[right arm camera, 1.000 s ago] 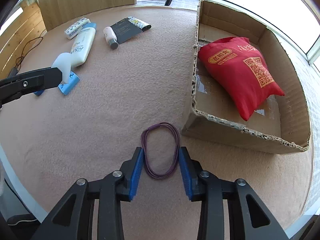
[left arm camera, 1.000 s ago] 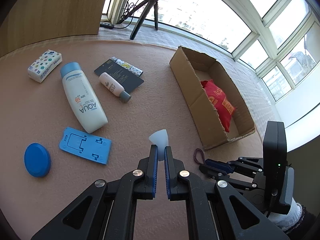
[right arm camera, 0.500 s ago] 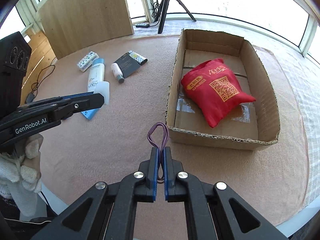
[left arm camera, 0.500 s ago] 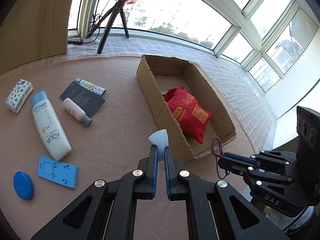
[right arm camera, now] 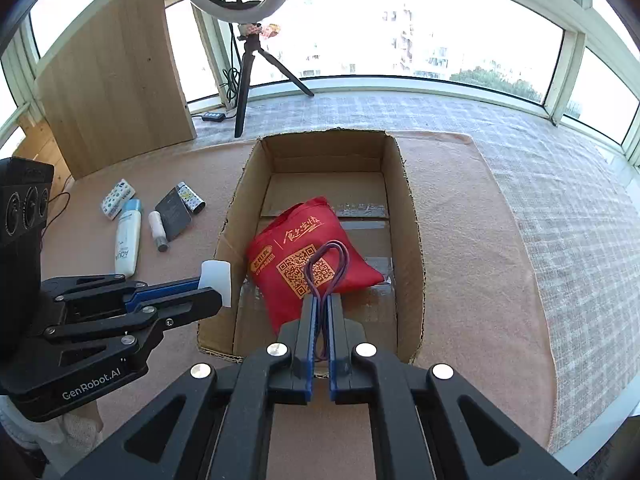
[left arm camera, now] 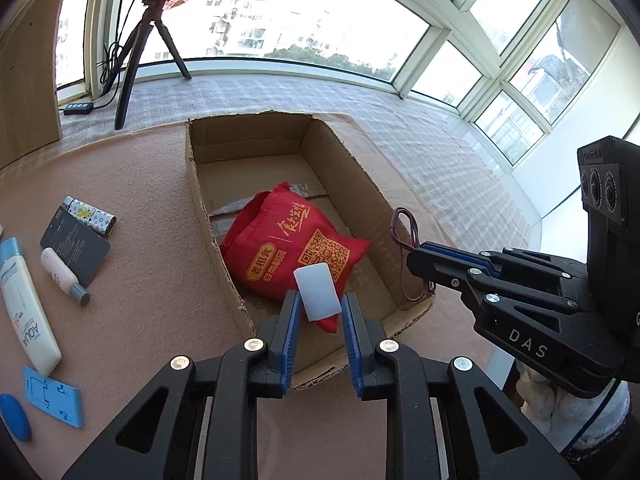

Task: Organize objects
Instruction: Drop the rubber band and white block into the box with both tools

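The left gripper (left arm camera: 319, 312) has just been opening over the near end of the cardboard box (left arm camera: 208, 216); the white cap (left arm camera: 317, 292) is sitting loose between its spread jaws, above the red bag (left arm camera: 280, 252). A purple hair tie (right arm camera: 326, 268) is being pinched by the right gripper (right arm camera: 320, 312), also over the bag.

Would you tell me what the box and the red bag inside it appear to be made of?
Box: corrugated cardboard, matte brown; ragged fluted edges show along its rim. Red bag: probably thin woven or non-woven fabric, matte, printed in gold; it creases softly.
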The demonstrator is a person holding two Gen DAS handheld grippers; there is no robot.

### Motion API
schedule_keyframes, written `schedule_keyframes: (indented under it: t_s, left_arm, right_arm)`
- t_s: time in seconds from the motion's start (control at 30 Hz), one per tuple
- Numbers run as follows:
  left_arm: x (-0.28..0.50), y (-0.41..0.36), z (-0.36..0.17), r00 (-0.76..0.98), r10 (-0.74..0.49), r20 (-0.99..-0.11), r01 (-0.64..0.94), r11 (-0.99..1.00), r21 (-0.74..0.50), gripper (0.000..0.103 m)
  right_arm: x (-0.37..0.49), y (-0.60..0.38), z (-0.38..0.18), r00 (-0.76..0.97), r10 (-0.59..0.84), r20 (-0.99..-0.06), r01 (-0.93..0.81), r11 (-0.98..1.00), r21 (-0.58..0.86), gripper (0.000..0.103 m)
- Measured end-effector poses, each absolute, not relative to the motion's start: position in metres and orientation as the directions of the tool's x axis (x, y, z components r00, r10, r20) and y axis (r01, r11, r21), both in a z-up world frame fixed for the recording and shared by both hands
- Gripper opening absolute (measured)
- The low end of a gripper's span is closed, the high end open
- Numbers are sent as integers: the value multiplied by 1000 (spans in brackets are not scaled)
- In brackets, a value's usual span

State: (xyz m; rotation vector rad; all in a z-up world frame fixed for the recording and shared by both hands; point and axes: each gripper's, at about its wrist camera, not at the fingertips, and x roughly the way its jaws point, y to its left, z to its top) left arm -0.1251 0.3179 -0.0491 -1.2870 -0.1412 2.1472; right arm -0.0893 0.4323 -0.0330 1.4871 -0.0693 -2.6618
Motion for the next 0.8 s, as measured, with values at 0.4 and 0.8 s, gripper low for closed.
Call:
schedule_keyframes:
  t_s: [0.4, 0.8]
  left_arm:
    - [-106, 264, -35, -427, 543, -723, -370, -834, -409, 34]
    - [-71, 172, -35, -496, 485, -720, -288, -874, -391, 34]
  right_arm:
    - [-104, 433, -40, -515, -106, -850, 50, -994, 94, 53]
    - [-104, 339, -37, -504, -142, -852, 167, -984, 66, 53]
